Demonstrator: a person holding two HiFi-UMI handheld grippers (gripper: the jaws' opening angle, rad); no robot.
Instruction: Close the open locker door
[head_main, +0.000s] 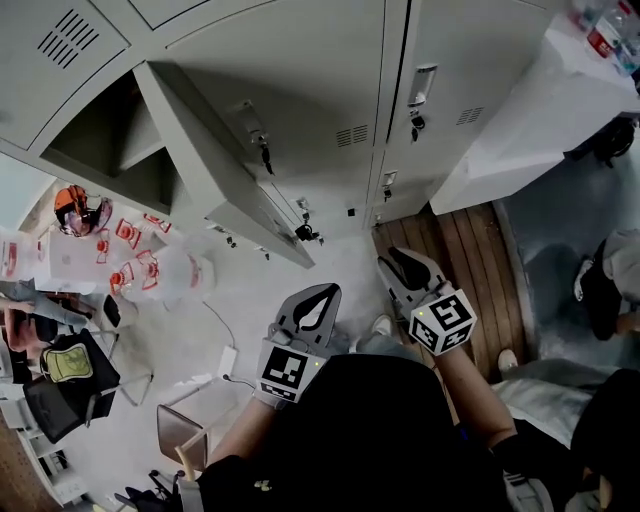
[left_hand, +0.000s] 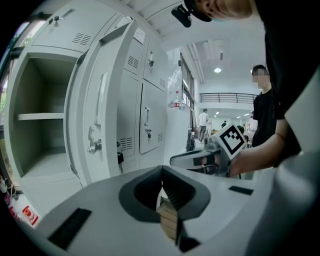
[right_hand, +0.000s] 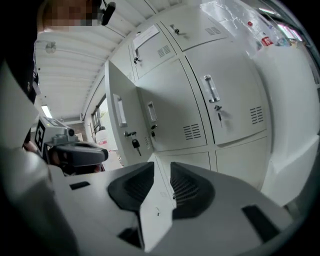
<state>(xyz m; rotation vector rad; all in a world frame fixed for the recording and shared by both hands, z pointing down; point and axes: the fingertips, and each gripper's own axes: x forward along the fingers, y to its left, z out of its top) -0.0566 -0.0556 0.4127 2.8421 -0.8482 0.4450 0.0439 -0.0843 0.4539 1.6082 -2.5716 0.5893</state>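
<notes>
The grey locker door (head_main: 215, 165) stands swung out from the locker bank, with its empty shelved compartment (head_main: 110, 140) exposed to the left. A key hangs from the lock on the door's face (right_hand: 135, 144). Both grippers hover low in front of the lockers and touch nothing. My left gripper (head_main: 330, 292) is shut, tips meeting, and points toward the door's lower edge. In the left gripper view the door (left_hand: 107, 110) is edge-on beside the compartment (left_hand: 42, 125). My right gripper (head_main: 388, 262) shows a narrow empty gap (right_hand: 162, 167) and faces the closed lockers right of the door (right_hand: 122, 125).
A white counter (head_main: 520, 110) with bottles (head_main: 600, 35) juts out at the right, above a wooden floor strip (head_main: 460, 250). A cluttered table (head_main: 90, 250), a water jug (head_main: 185, 275) and a chair with a bag (head_main: 65, 365) stand left. A person (left_hand: 262, 100) stands behind.
</notes>
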